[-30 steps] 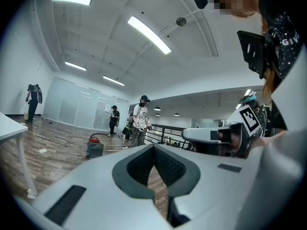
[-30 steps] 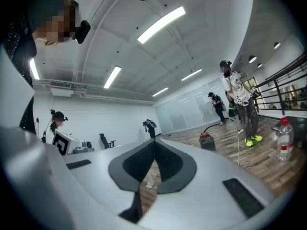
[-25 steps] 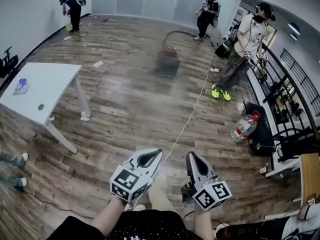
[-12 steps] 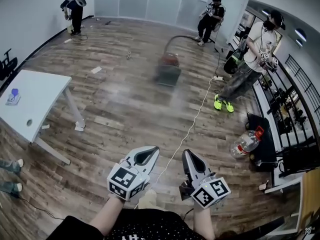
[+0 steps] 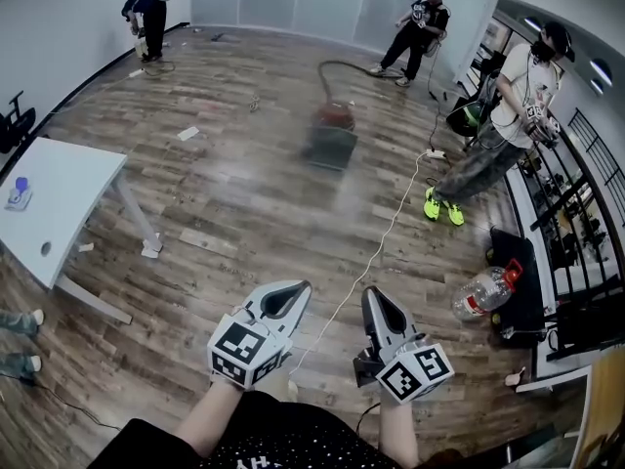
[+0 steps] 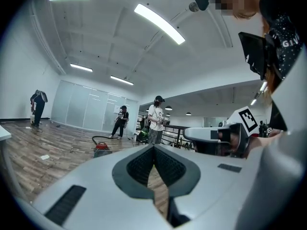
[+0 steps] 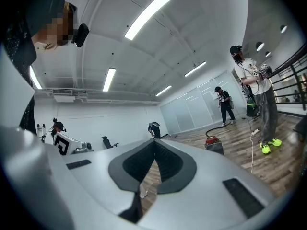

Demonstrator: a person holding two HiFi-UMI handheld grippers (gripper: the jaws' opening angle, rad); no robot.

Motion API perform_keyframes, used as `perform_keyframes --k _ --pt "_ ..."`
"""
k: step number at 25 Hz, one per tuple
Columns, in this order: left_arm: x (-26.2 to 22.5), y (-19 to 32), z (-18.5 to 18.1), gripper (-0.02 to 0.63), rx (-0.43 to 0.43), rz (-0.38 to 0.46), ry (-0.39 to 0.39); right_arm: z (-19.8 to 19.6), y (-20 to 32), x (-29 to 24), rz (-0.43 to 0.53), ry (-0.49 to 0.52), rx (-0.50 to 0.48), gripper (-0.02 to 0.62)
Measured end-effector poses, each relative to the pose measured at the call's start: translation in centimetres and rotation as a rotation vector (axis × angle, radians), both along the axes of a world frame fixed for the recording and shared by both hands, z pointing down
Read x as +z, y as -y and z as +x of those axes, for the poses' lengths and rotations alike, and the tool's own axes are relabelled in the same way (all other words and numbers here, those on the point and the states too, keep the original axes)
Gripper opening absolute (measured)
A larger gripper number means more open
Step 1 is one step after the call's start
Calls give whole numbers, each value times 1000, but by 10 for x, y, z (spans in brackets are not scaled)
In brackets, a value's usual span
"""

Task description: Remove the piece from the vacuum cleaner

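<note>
A red and grey vacuum cleaner (image 5: 332,130) stands on the wood floor far ahead, with a dark hose (image 5: 344,64) curving off behind it. It also shows small in the left gripper view as a red vacuum cleaner (image 6: 100,148) and in the right gripper view as the vacuum cleaner (image 7: 213,143). My left gripper (image 5: 303,286) and right gripper (image 5: 369,294) are held low near my body, both shut with nothing between the jaws, several steps away from the cleaner.
A white cable (image 5: 376,252) runs along the floor from near my feet toward a power strip (image 5: 432,153). A white table (image 5: 59,203) stands at the left. A person in yellow shoes (image 5: 508,106) stands at the right by a black railing; a plastic bottle (image 5: 483,291) lies there. Two more people stand at the back.
The whole view has shifted as I walk forward: the table slid left and down, the vacuum cleaner sits a little nearer. Both grippers stay shut in front of me.
</note>
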State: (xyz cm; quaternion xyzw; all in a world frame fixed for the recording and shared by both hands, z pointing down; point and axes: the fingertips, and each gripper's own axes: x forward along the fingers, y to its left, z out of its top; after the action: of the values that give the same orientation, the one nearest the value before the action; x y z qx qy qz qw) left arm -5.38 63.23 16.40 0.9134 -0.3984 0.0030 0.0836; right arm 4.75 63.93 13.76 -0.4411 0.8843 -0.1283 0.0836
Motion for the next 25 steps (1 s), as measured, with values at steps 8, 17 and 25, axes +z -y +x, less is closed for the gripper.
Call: perform_keyframes --k 8,17,25 --pt "12 50 11 8 5 -23 -3 14 48 15 -30 18 13 9" --pt "8 173 2 8 -2 -28 -2 7 171 10 -34 2 5 9" --pt "0 296 -18 8 19 -14 6 -11 295 -5 2 17 33 9"
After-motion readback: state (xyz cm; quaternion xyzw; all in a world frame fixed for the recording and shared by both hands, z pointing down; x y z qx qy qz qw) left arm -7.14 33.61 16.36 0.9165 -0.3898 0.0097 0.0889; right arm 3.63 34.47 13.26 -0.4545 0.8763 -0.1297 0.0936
